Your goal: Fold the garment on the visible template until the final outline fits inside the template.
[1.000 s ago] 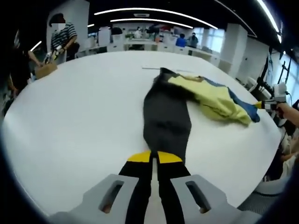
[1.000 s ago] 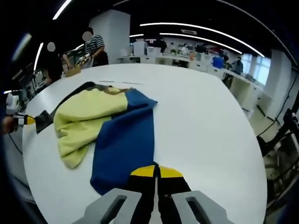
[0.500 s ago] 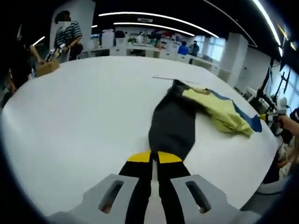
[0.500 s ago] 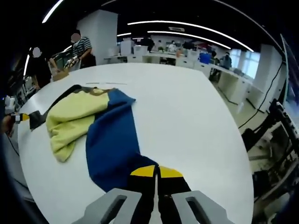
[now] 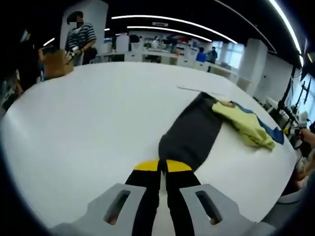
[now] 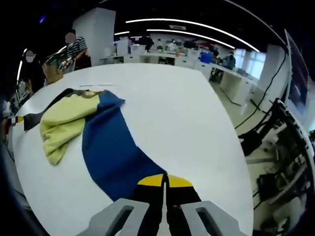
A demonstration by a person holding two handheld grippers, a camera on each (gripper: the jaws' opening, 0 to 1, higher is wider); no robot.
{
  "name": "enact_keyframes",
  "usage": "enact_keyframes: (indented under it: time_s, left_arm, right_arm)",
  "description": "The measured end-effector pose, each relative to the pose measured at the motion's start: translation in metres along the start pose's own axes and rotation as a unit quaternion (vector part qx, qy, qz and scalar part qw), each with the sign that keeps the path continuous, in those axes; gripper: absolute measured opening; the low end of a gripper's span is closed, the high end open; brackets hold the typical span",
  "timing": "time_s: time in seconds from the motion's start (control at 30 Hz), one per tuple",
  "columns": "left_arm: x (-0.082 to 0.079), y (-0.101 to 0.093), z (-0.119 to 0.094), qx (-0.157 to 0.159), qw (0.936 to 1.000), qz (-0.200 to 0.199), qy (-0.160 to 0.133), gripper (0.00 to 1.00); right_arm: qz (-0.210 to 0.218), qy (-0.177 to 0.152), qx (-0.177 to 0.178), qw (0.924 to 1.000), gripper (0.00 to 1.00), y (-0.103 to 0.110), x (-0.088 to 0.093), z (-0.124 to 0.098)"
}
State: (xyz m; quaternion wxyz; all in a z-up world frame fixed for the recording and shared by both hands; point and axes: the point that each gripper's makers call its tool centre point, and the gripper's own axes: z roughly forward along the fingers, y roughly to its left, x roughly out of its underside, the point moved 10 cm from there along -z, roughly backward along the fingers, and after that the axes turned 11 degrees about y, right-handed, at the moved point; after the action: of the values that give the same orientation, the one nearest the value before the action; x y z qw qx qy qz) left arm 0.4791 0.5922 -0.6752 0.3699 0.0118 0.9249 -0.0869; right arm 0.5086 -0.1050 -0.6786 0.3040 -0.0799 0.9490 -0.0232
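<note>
Garment [image 5: 206,130] lay spread across white bench [image 5: 88,123], grey sleeve toward left gripper [image 5: 161,167], blue sleeve [image 6: 110,155] toward right gripper [image 6: 164,182], yellow body bunched between. Both jaws closed on sleeve ends, we judged. Fabric looked soft, light, limp; likely to sag and drag. We'd grip at cuffs, hems. Template outline unclear. Bench smooth, matte. Open office beyond; people stood far left.
</note>
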Motion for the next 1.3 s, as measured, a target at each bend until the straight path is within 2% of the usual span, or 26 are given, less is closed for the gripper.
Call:
enact_keyframes:
  time_s: [0.1, 0.17, 0.27, 0.43, 0.57, 0.63, 0.67, 0.7, 0.83, 0.9, 1.0, 1.07, 1.1, 1.13, 1.3]
  left_arm:
    - [0.0, 0.007, 0.003, -0.001, 1.0, -0.001, 0.006, 0.0]
    - [0.0, 0.01, 0.006, 0.017, 0.9995, -0.025, 0.012, 0.0]
    - [-0.003, 0.018, 0.008, 0.004, 0.9998, -0.007, 0.02, 0.0]
    - [-0.009, 0.026, 0.009, 0.006, 0.9995, -0.013, 0.027, 0.0]
    - [-0.013, 0.029, 0.009, -0.002, 0.9995, -0.005, 0.031, 0.0]
    - [-0.015, 0.035, 0.011, -0.016, 0.9989, 0.005, 0.043, 0.0]
    - [-0.017, 0.038, 0.012, -0.028, 0.9977, 0.032, 0.054, 0.0]
    - [-0.019, 0.04, 0.012, -0.032, 0.9969, 0.041, 0.058, 0.0]
    - [-0.026, 0.046, 0.015, -0.029, 0.9975, 0.025, 0.059, 0.0]
    - [-0.029, 0.048, 0.017, -0.029, 0.9975, 0.024, 0.06, 0.0]
    - [-0.031, 0.053, 0.019, -0.029, 0.9966, 0.032, 0.07, 0.0]
    - [-0.031, 0.057, 0.022, -0.016, 0.9963, 0.033, 0.078, 0.0]
    - [-0.03, 0.061, 0.024, -0.007, 0.9953, 0.025, 0.093, 0.0]
    - [-0.03, 0.065, 0.025, -0.012, 0.995, 0.019, 0.097, 0.0]
    - [-0.034, 0.073, 0.023, -0.012, 0.9964, 0.005, 0.084, 0.0]
  right_arm:
    - [0.007, 0.003, 0.001, 1.0, 0.0, -0.007, 0.001, 0.001]
    - [0.013, 0.005, 0.009, 0.9999, 0.0, -0.014, 0.001, 0.001]
    - [0.016, 0.008, 0.018, 0.9997, 0.0, -0.022, 0.002, 0.0]
    - [0.012, 0.02, 0.04, 0.9989, 0.0, -0.034, 0.002, -0.001]
    - [0.0, 0.026, 0.052, 0.9983, 0.0, -0.039, 0.001, 0.0]
    - [-0.004, 0.028, 0.061, 0.9977, 0.0, -0.042, 0.0, 0.002]
    - [-0.012, 0.033, 0.067, 0.9971, 0.0, -0.045, 0.0, 0.003]
    - [-0.017, 0.036, 0.074, 0.9965, 0.0, -0.048, -0.001, 0.004]
    - [-0.024, 0.047, 0.098, 0.9938, 0.0, -0.059, -0.002, 0.01]
    - [-0.014, 0.054, 0.108, 0.9927, 0.0, -0.065, -0.001, 0.013]
    - [-0.006, 0.061, 0.11, 0.992, 0.0, -0.072, -0.001, 0.016]
    - [-0.002, 0.062, 0.11, 0.992, 0.0, -0.075, -0.002, 0.017]
    - [0.015, 0.062, 0.109, 0.992, 0.0, -0.076, -0.002, 0.018]
    - [0.029, 0.058, 0.108, 0.992, 0.0, -0.076, -0.002, 0.018]
    - [0.02, 0.065, 0.114, 0.9912, 0.0, -0.078, -0.003, 0.022]
